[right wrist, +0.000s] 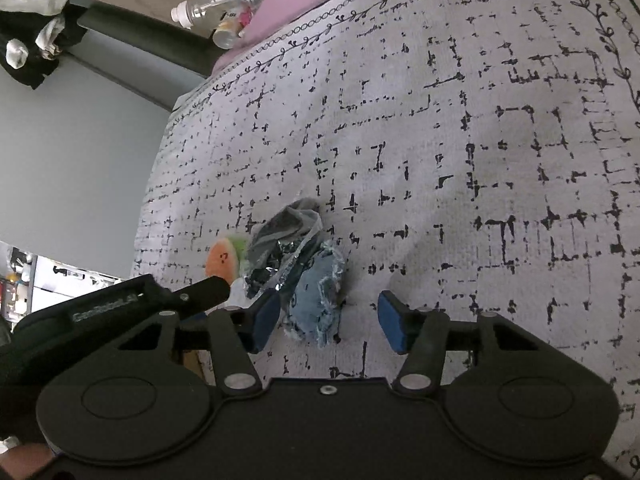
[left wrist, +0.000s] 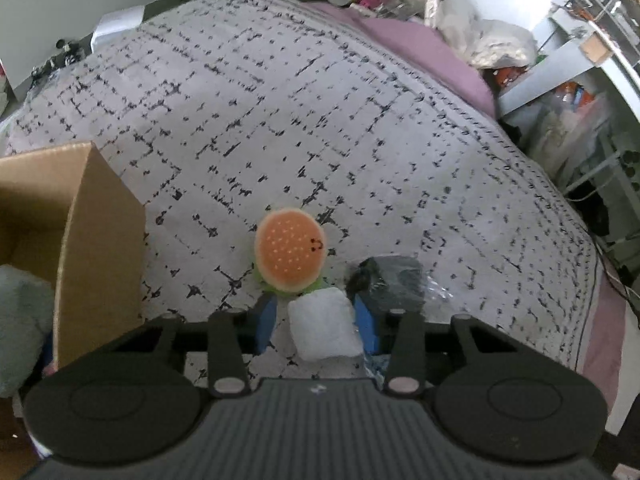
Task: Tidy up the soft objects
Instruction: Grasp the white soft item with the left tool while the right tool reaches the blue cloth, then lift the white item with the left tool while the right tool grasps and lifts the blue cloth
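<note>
On the patterned grey bedspread lie a plush burger, a small white pillow and a dark bundle in clear plastic. My left gripper is open with the white pillow between its blue fingers, the burger just beyond. In the right wrist view my right gripper is open just above a blue cloth in clear plastic; the dark bagged bundle and the burger lie beyond it. The left gripper's body shows at the left.
An open cardboard box stands at the left of the bed with a grey-green soft thing in it. Bottles and bags lie past the bed's far edge. A shelf unit stands at the right.
</note>
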### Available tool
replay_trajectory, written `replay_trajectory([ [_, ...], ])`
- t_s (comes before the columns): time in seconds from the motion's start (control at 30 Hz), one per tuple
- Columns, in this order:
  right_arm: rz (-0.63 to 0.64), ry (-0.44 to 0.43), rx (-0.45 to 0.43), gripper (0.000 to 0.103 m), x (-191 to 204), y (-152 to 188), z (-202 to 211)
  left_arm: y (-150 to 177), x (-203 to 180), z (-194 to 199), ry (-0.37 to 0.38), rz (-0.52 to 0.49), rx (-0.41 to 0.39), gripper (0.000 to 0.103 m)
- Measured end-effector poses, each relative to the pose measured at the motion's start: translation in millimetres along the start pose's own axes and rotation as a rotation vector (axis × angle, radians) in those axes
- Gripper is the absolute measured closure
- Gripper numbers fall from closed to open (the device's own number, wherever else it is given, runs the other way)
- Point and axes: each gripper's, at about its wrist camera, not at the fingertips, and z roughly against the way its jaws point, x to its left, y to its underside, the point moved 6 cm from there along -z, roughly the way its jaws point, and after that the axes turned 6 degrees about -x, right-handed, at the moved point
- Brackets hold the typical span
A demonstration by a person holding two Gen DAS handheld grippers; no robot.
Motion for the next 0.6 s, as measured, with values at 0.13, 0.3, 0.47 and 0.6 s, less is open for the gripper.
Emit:
replay_trajectory([
  [0.13, 0.023, 0.003, 0.002, 0.049, 2.7, -1.6, -7.1, 3.2, 2.3, -14.3, 0.010, 0.019, 0.038, 0.061],
  [0.3, 0.061, 0.013, 0.002, 0.049, 7.4, -2.6, -12.5, 4.5, 4.2, -29.8, 0.019, 0.063, 0.074, 0.060],
  [0.47, 0.118, 0.039, 0.003, 0.080, 10.7, -1.7, -17.3, 9.8, -3.9, -35.3, 0.057, 0.057, 0.099, 0.072],
  [0.6, 0.126, 0.019, 0.001, 0.085, 15.5, 1.4, -11.7, 12.7, -9.6, -26.6, 0.080, 0.036, 0.084, 0.072],
])
